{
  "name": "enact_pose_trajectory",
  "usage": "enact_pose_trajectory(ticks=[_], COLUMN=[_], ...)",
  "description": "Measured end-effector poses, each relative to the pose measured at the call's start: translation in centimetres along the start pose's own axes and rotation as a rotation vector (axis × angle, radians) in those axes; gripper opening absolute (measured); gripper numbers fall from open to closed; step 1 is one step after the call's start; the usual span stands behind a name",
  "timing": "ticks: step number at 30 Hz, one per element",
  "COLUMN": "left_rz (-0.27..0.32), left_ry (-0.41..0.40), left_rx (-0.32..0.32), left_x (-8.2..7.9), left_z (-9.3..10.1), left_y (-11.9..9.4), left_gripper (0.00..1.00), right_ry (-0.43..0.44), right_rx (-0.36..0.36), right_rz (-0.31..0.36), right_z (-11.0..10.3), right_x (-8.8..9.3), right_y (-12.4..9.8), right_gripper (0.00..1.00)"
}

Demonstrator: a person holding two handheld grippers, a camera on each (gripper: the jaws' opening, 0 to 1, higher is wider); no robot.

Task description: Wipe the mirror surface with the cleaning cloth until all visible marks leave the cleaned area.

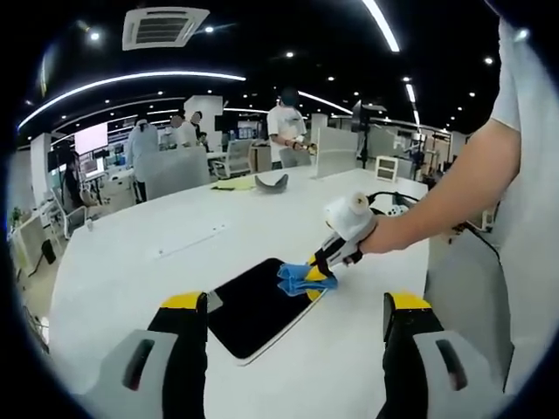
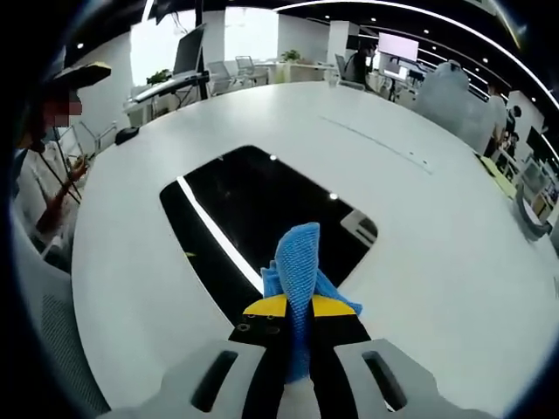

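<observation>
left gripper view has the mirror (image 1: 258, 305) lying flat on the white table (image 1: 131, 262), dark and reflecting the ceiling lights, and the right gripper (image 1: 321, 269) is down at its far right edge with the blue cleaning cloth (image 1: 306, 279) pinched in its jaws, touching the glass there. the left gripper (image 1: 295, 314) hangs above the near table with its jaws spread wide, holding nothing.

right gripper view looks along the cloth (image 2: 297, 271), clamped tight between the yellow-tipped jaws, with the mirror (image 2: 253, 209) stretching out ahead. a few faint specks sit on the glass, though they could be light reflections and i can't tell which. by my read the wiping sits at one edge, with most of the surface ahead of the cloth left to cover.

room looks generous: bare table runs all round the mirror, and the nearest clutter, a dark object (image 1: 272, 182) and a yellow sheet (image 1: 234, 184), lies well apart at the far side. the mirror's rounded edges are the thing to watch, since a stroke overrunning them slides onto the table.
</observation>
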State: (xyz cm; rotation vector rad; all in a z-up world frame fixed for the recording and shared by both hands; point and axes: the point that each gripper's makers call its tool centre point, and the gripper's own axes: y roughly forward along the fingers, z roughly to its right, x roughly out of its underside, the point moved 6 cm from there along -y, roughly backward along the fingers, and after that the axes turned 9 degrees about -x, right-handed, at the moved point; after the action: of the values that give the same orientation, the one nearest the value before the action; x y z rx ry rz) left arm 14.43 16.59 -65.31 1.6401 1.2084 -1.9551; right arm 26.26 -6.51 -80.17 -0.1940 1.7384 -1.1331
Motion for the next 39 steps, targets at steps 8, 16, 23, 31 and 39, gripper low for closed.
enact_pose_trajectory(ticks=[8,16,23,31,39], left_rz=[0.002,-0.003,-0.007,-0.024,-0.017], left_ry=[-0.004,-0.011,-0.016,-0.016,-0.018], left_rx=[-0.002,-0.005,-0.005,0.002,-0.004], left_x=[0.0,0.3,0.5,1.0,0.9], left_z=[-0.3,-0.6,-0.8,-1.0,-1.6], left_y=[0.2,0.2,0.4,0.8,0.7], left_gripper=[0.83,0.83,0.83,0.83,0.83], right_ry=[-0.004,0.002,0.000,0.007,0.002], right_rx=[0.005,0.011,0.017,0.025,0.034], right_rz=[0.001,0.006,0.008,0.016,0.021], right_z=[0.3,0.7,0.8,1.1,1.6], right_x=[-0.4,-0.9,-1.3,-1.7,-2.3], right_y=[0.4,0.8,1.1,1.5,2.1], right_gripper=[0.02,0.02,0.02,0.02,0.02])
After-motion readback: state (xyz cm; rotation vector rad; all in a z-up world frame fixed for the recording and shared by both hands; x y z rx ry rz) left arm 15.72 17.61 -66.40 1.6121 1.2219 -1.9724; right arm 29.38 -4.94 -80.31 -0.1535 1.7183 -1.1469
